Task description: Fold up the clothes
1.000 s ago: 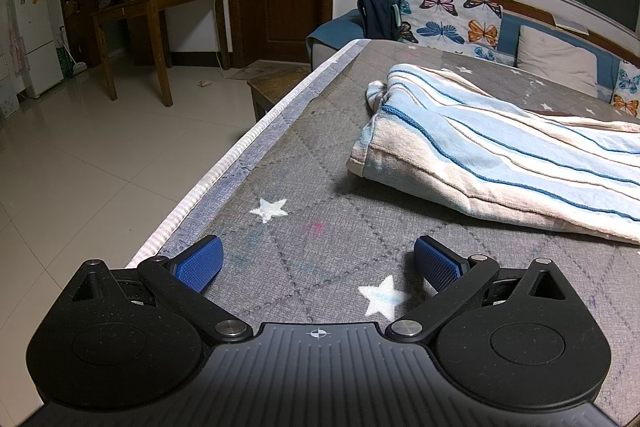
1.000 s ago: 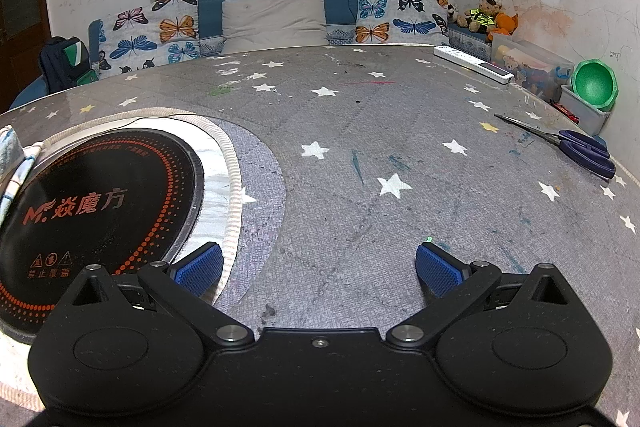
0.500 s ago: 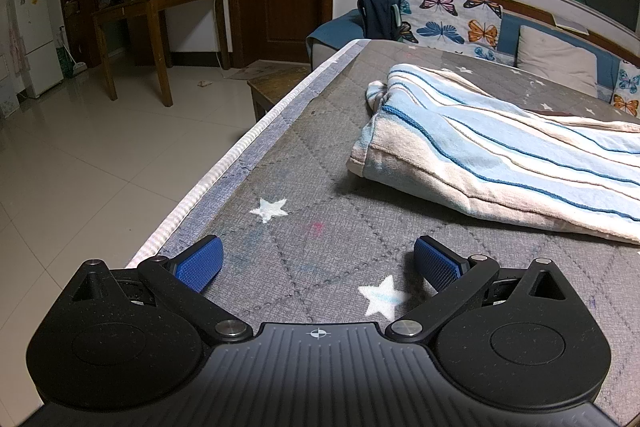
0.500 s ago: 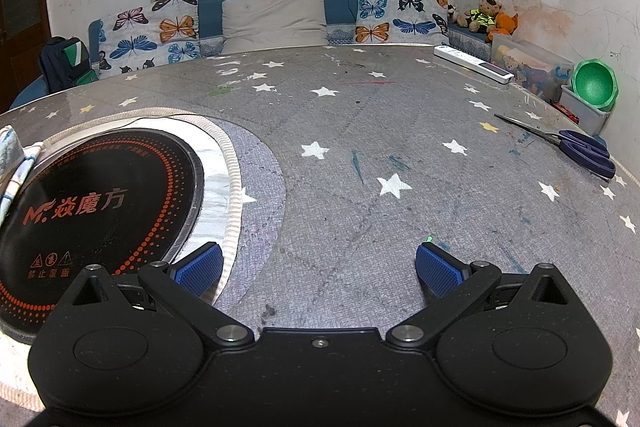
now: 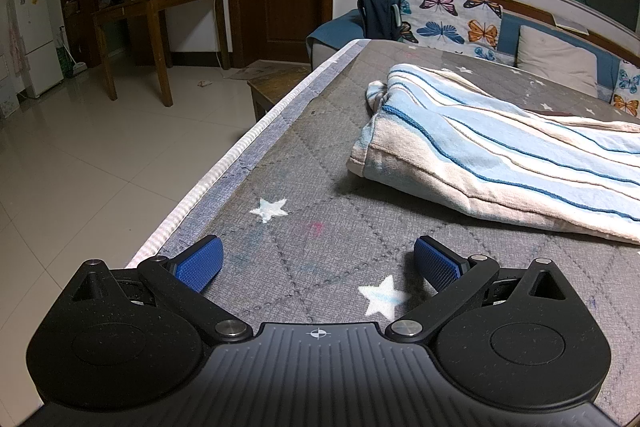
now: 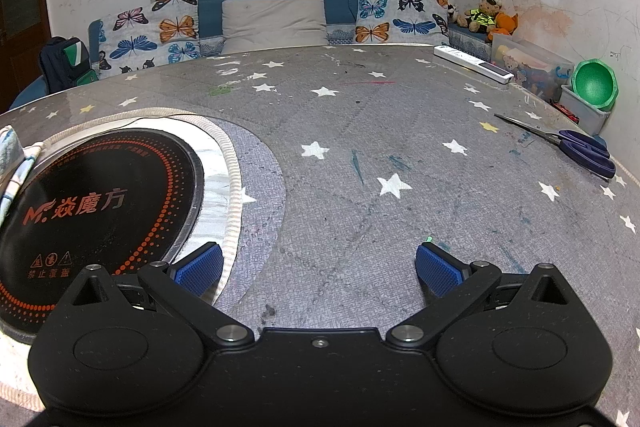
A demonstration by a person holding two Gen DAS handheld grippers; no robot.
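I had the left gripper point(image 5: 316, 261) spread wide and empty, low in frame over the starred table cover point(image 5: 320, 187). The striped cloth point(image 5: 500, 155) lay bunched at centre right, apart from it. The right gripper point(image 6: 318, 267) likewise gaped wide, gripping nothing, beside the black round cooktop point(image 6: 92, 211) at lower left.

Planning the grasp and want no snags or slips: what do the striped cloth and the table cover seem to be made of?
The striped cloth looks like soft woven cotton, perhaps towelling: matte, nubby stripes, a stitched hem, limp folds. The table cover seems to be quilted grey fabric with printed stars and diamond stitch lines; a glossy sheen farther off hints at a clear sheet over it, though that is uncertain.
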